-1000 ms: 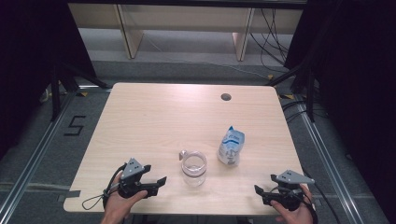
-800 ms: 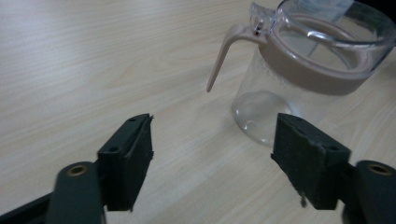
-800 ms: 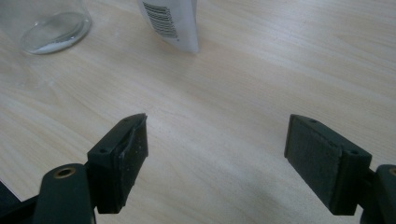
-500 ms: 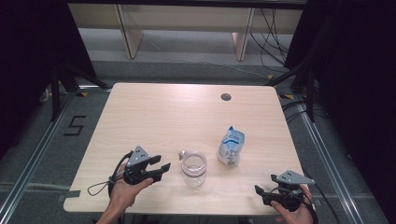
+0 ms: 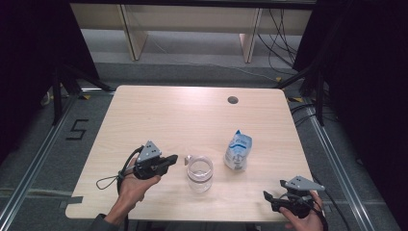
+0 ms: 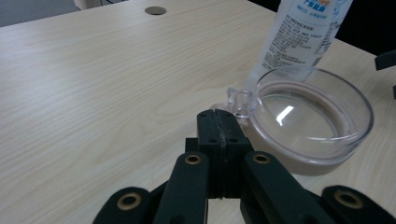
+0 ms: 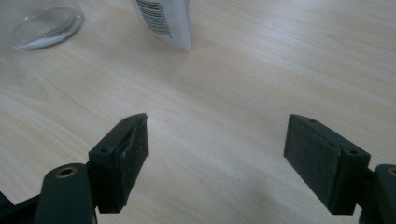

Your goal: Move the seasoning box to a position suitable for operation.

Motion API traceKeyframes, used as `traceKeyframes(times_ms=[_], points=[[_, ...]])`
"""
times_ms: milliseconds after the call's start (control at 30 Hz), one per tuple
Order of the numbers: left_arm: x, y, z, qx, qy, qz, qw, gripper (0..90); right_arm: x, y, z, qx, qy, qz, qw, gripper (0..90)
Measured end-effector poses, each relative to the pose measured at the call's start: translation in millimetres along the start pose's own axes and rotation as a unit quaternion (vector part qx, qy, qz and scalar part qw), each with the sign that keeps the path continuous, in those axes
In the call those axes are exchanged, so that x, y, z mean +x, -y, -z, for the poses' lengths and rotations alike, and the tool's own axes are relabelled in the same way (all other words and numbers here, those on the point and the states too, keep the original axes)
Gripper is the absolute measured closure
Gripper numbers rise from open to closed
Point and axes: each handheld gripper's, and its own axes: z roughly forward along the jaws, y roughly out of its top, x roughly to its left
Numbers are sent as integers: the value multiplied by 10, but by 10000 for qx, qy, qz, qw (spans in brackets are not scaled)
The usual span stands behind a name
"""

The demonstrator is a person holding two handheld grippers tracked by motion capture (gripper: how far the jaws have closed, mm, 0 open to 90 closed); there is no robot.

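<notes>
Left claw (image 5: 168,161) has just been closing – jaws now pressed together, nothing between them, tips just short of the glass jar's (image 5: 200,173) small tab. Jar stands near the bench's (image 5: 159,115) front edge, white pouch (image 5: 237,150) just beside. Right claw (image 5: 272,198) spread wide, empty. Advice: reopen before reaching – then pinch rim, not tab.

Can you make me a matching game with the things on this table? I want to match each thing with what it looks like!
Things:
1. glass jar
2. pouch
3. left gripper
4. right gripper

Looks:
A. jaws wide apart, nothing between them
B. white with blue print, standing up
C. see-through, open on top
D. jaws pressed together, nothing between them

Pairs: 1-C, 2-B, 3-D, 4-A
</notes>
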Motion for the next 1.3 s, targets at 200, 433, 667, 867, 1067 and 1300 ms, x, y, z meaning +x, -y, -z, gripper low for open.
traceKeyframes(times_ms=[200,433,667,867,1067,1300], points=[[-33,-89,-66,-34,39,3,10000,893,24,7,2,12,24,-71,10000,231],[-45,-237,-142,-132,89,-17,9999,893,46,7,-3,84,4,-146,9999,231],[-52,-283,-262,-35,189,-86,9998,893,35,8,-16,77,62,54,9999,230],[1,-298,-344,27,128,-60,9999,893,27,4,-24,90,70,195,9997,231],[3,-293,-420,134,210,-113,9996,892,17,-3,-32,94,87,225,9997,230],[6,-292,-449,228,234,-177,9993,891,25,3,-49,96,14,206,9997,230]])
